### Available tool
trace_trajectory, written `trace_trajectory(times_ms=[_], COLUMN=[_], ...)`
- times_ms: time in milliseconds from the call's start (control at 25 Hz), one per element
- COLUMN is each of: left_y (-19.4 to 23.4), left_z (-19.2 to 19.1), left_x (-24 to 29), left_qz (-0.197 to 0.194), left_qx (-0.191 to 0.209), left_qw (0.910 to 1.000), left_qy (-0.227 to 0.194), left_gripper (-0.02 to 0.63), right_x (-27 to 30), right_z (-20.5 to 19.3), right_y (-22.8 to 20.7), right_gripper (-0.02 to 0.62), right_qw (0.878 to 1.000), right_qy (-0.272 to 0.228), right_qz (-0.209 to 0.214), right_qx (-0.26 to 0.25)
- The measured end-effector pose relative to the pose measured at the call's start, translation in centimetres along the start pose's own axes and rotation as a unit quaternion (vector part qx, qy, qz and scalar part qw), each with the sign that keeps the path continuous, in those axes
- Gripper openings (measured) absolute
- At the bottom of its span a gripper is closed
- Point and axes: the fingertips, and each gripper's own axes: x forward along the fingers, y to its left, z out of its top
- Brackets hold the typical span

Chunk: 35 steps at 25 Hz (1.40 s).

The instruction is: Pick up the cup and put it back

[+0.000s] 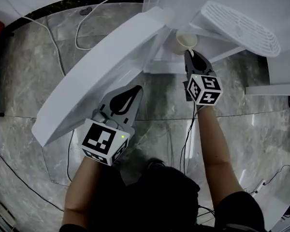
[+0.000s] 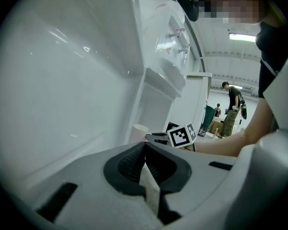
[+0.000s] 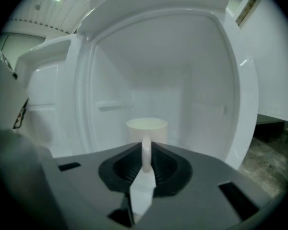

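1. The left gripper [image 1: 134,90] is held beside the door [image 1: 87,81], its fingers closed on nothing.
2. The cup [image 3: 146,126], inside the cabinet [image 3: 206,80], is pinched by its handle [image 3: 146,157] in the fingers of the right gripper [image 3: 146,147]. It should be held level and set down gently before release.

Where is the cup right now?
In the head view the cup is top centre, its handle pinched in the right gripper, just inside the open white fridge.
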Motion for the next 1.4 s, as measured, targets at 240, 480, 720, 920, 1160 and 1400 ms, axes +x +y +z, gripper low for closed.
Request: trace_trajectory(times_ms=[240, 480, 720, 920, 1160, 1400], left_y=[0.0, -0.2, -1.2, -3.0, -4.2, -5.4], left_z=[-0.4, -0.9, -0.8, 0.1, 1.4, 3.6], left_x=[0.0, -0.7, -3.1, -7.7, -15.1, -23.1], left_qz=[-0.004, -0.013, -0.041, -0.041, 0.013, 0.057], left_qx=[0.002, -0.005, -0.006, -0.011, -0.015, -0.063], left_qw=[1.0, 0.9999, 0.999, 0.9978, 0.9981, 0.992], left_qy=[0.002, 0.002, 0.016, 0.052, 0.058, 0.094], left_gripper=[0.009, 0.009, 0.009, 0.009, 0.009, 0.009], right_x=[1.1, 1.1, 0.2, -5.0, -12.5, -22.6], right_z=[-0.4, -1.0, -1.9, -0.7, 2.8, 6.4], right_y=[0.2, 0.5, 1.7, 4.2, 10.5, 18.7], right_gripper=[0.046, 0.049, 0.279, 0.28, 0.139, 0.014], right_qw=[1.0, 0.999, 0.999, 0.998, 0.999, 0.996], right_qy=[0.009, 0.01, 0.015, 0.037, 0.036, 0.082], right_qz=[-0.013, -0.03, -0.024, -0.039, -0.029, 0.008], right_qx=[-0.006, -0.006, 0.023, 0.019, 0.022, 0.046])
